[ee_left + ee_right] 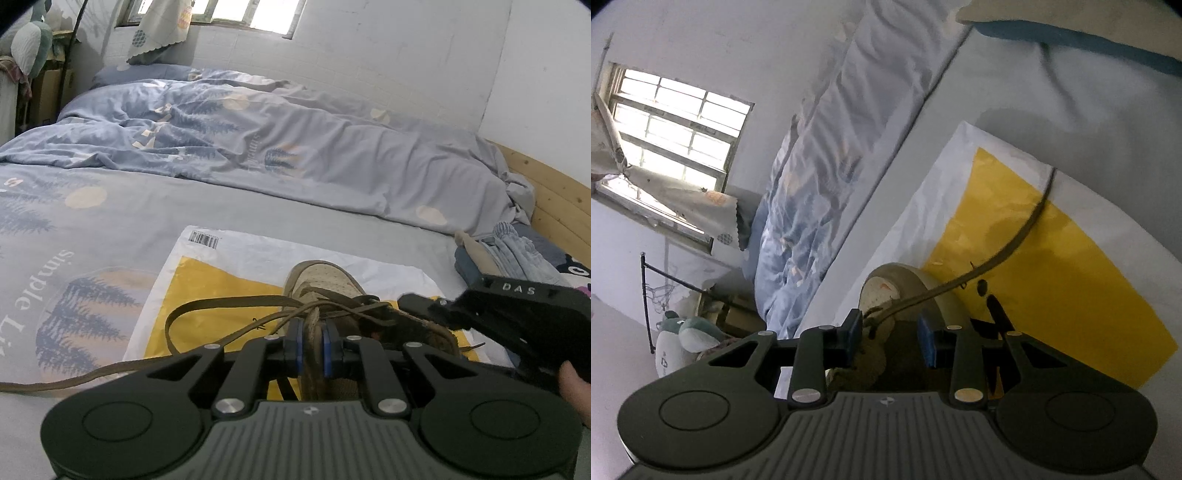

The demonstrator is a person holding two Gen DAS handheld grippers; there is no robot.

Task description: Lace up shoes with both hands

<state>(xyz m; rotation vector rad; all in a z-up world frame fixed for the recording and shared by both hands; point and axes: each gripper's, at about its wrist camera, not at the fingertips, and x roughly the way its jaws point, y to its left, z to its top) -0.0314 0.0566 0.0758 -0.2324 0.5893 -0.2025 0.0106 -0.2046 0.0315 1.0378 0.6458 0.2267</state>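
A worn tan shoe (325, 284) lies on a white-and-yellow plastic bag (207, 291) spread over the bed (110, 221), toe pointing to the far side. Its brown laces (229, 314) cross in a loose tangle over the tongue; one strand loops out to the left over the bag and trails off across the sheet toward the near left.

The left hand-held gripper (313, 347) sits at the near end of the shoe, clenched on a pale, frayed strip at the lacing; whether that strip is the tongue or part of a lace cannot be told. Its blue pads (298, 349) press on the strip from both sides.

The right hand-held gripper (892, 338) comes in from the right, its dark finger tips (417, 304) reaching over the shoe's right side next to the crossed laces, with part of a hand (574, 387) behind it. In its own view the jaws stand apart, released, with the shoe's opening and a knotted bit of lace between them; the pads do not press on anything. A lace strand (1008, 254) runs from just by its left pad away across the yellow of the bag.

Farther off, a rumpled blue duvet (280, 147) lies across the bed, folded clothes (509, 251) rest at the right by the wooden bed frame (561, 199), and a window (676, 125) shows in the far wall.
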